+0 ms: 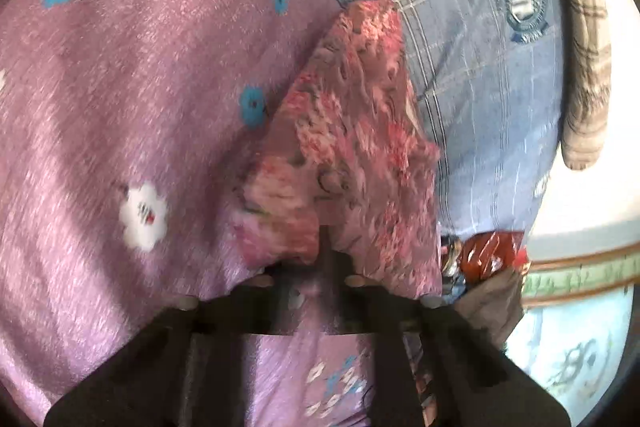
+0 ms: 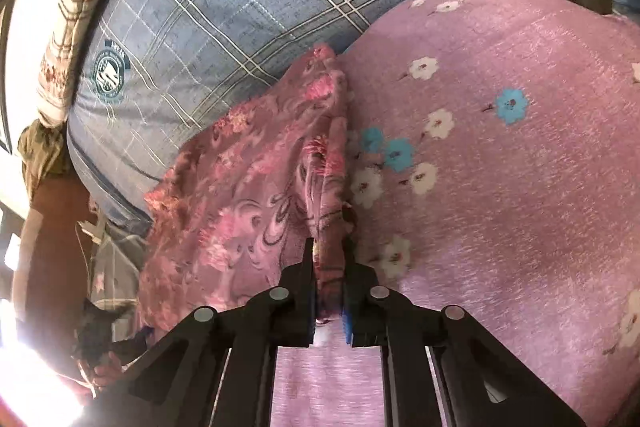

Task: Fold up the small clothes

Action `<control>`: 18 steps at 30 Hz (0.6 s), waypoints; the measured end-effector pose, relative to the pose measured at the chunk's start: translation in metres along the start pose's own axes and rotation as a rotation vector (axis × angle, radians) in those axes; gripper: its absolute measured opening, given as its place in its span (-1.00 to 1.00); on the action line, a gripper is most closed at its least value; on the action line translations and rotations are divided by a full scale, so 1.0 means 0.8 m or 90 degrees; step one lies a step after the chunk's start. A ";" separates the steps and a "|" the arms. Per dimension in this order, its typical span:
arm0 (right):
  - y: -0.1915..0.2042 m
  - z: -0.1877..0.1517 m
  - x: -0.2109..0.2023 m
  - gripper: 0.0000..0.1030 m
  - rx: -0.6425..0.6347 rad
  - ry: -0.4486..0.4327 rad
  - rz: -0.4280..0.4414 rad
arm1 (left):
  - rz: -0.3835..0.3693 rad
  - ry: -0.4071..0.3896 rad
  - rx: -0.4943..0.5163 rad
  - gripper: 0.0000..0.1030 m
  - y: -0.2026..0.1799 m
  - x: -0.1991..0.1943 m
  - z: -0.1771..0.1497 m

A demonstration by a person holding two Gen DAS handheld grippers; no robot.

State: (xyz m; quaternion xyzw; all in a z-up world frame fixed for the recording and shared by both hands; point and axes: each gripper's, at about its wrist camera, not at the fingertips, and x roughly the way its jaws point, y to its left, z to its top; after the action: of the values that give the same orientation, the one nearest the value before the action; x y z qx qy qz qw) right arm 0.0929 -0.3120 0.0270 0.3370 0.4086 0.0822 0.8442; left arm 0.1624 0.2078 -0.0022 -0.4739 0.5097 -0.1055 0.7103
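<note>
Left wrist view: the left gripper (image 1: pixel 320 247) pinches the near edge of a pink floral garment (image 1: pixel 352 131) lying on a lilac flowered bedsheet (image 1: pixel 152 99), beside a blue plaid pillow (image 1: pixel 472 39).

Right wrist view: the right gripper (image 2: pixel 329 259) clamps a bunched fold of the same garment (image 2: pixel 256 187) between its pads, over the sheet (image 2: pixel 500 167).

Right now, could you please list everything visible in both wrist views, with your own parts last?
Small floral garment: one, pink and red, on the sheet, pinched at two edges.
Bed sheet: one, lilac with white and blue flowers, underneath.
Plaid pillow: one, blue-grey with a round crest, behind the garment.
Checked blanket: one, beige-brown, beyond the pillow.
Shiny wrapper: one, red, at the sheet's edge.
Left gripper: black, shut on the garment.
Right gripper: black, shut on the garment.
</note>
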 end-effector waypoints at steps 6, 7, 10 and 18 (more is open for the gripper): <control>-0.007 0.002 -0.057 -0.89 -0.012 -0.050 0.016 | 0.048 -0.061 0.079 -0.92 -0.022 -0.013 -0.025; -0.016 0.001 -0.049 -0.89 -0.006 -0.036 0.000 | 0.070 -0.049 0.071 -0.92 -0.009 -0.008 -0.024; -0.049 -0.013 -0.006 -0.87 0.020 0.044 -0.067 | 0.070 -0.001 0.002 -0.93 0.037 0.005 -0.020; 0.015 0.034 -0.049 -0.14 -0.072 -0.059 -0.083 | 0.045 -0.025 0.217 -0.32 -0.031 -0.074 -0.013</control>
State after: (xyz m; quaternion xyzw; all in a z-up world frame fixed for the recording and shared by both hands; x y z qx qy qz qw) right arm 0.0890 -0.3327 0.0715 0.2647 0.3849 0.0344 0.8835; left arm 0.1353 0.2262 0.0540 -0.3308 0.4869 -0.1562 0.7932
